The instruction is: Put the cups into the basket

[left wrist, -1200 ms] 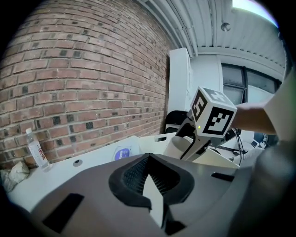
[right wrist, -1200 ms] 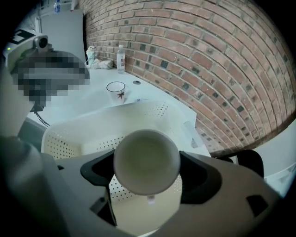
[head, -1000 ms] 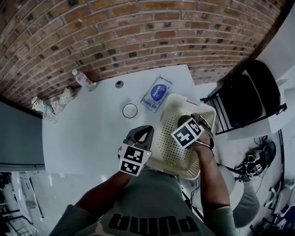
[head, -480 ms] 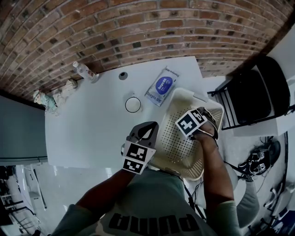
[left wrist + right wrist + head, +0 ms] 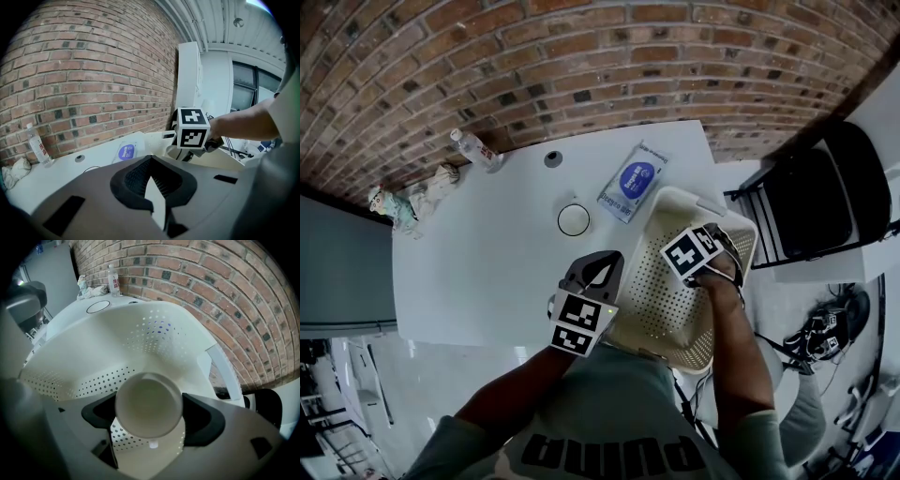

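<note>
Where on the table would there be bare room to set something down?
The table is bare on its left half, between the water bottle and the left tool. It is crowded at the right, around the cup, the wipes pack and the basket.

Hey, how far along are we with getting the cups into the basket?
Done: no cup lies loose in the visible part of the basket. In hand: the right gripper has its jaws shut on a white cup, held over the basket's inside. Left: a second cup stands on the table, outside the basket; the left gripper is empty, jaws together.
</note>
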Demonstrator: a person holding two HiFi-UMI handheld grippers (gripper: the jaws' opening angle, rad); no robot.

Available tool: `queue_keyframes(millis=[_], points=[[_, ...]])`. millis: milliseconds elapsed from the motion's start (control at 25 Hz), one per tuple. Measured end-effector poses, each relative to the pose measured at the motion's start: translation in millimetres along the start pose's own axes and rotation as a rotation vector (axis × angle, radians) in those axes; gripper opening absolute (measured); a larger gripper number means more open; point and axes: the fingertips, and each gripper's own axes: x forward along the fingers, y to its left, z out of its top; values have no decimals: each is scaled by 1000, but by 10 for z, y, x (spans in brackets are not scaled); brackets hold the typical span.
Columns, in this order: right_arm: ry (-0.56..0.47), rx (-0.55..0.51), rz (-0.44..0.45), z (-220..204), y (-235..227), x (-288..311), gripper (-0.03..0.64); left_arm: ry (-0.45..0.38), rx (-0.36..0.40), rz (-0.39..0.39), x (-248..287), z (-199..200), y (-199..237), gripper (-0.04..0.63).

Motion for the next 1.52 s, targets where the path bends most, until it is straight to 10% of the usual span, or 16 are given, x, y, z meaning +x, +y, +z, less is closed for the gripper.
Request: queue_keyframes(millis=[1160,1520], points=[[-379,204,-86,69,434,-1094,385,-59,-16,-61,-121,73,5,8],[-604,308,-98,348,821,-1494,34,-74,-41,-11,-363,-9,263,8]])
